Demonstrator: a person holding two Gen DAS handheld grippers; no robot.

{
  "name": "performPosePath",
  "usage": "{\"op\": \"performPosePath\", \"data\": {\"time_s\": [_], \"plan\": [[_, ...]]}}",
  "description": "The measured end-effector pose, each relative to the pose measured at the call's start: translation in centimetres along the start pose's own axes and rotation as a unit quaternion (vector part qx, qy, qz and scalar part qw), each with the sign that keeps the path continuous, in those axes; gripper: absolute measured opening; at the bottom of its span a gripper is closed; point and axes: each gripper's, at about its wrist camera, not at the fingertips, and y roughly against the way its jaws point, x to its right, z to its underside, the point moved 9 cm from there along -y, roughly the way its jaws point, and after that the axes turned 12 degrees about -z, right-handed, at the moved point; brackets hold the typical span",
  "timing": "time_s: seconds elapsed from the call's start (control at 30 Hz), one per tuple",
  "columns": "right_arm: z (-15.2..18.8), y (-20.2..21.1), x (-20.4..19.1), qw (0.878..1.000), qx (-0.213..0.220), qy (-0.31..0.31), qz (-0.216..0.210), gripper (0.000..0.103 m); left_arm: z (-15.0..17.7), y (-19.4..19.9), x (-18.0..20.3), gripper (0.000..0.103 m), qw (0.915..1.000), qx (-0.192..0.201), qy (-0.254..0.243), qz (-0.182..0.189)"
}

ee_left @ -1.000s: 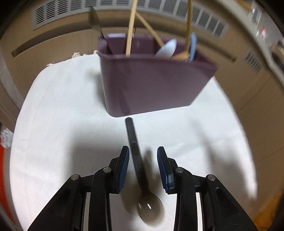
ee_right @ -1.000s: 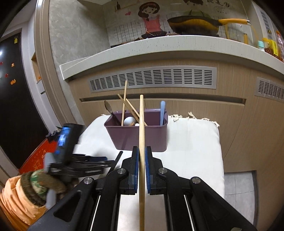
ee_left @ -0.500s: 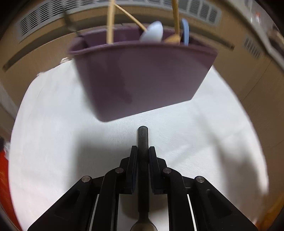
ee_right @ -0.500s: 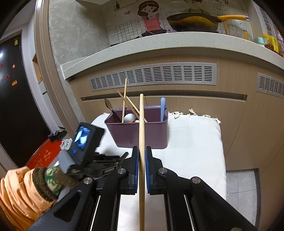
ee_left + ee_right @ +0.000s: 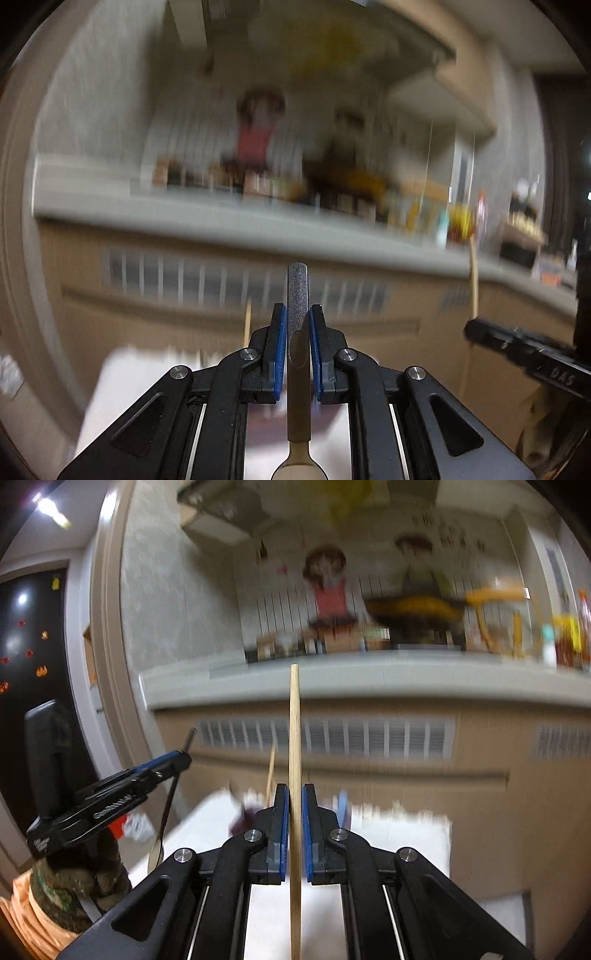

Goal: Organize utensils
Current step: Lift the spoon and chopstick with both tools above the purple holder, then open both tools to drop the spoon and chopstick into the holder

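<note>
My left gripper point(image 5: 297, 321) is shut on a dark metal spoon point(image 5: 297, 295), handle pointing forward and up, bowl toward the camera. It is raised off the white cloth and tilted up toward the counter. In the right wrist view the left gripper point(image 5: 177, 762) shows at the left with the spoon point(image 5: 168, 812) hanging bowl down. My right gripper point(image 5: 294, 797) is shut on a wooden chopstick point(image 5: 294, 738) that stands upright between the pads. The purple utensil bin point(image 5: 243, 819) is blurred and mostly hidden behind my right fingers.
A white cloth point(image 5: 399, 834) covers the table. Behind it stands a wooden cabinet front with vent grilles point(image 5: 369, 736) under a grey counter point(image 5: 406, 679). In the left wrist view the right gripper point(image 5: 524, 354) and its chopstick point(image 5: 472, 280) are at the right.
My left gripper closed on the spoon, lifted it off the cloth and tilted up. Both views now swing up toward the counter. The right gripper keeps its chopstick.
</note>
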Motion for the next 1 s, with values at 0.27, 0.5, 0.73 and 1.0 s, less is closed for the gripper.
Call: {"op": "performPosePath", "data": {"time_s": [0.27, 0.5, 0.73, 1.0], "plan": [[-7.8, -3.8, 1.1, 0.996, 0.08, 0.038, 0.003, 0.007, -4.7, -3.8, 0.1, 0.013, 0.9936, 0.113, 0.0, -0.003], [-6.3, -11.7, 4.7, 0.999, 0.048, 0.016, 0.001, 0.007, -1.1, -11.2, -2.1, 0.013, 0.9951, 0.082, -0.003, -0.055], [-0.8, -17.5, 7.4, 1.0, -0.008, -0.003, 0.016, 0.007, 5.3, -16.0, -4.3, 0.013, 0.9963, 0.023, -0.001, -0.083], [5.3, -19.2, 8.0, 0.997, -0.077, -0.017, 0.01, 0.007, 12.1, -17.4, -6.1, 0.013, 0.9936, -0.075, 0.034, -0.078]]}}
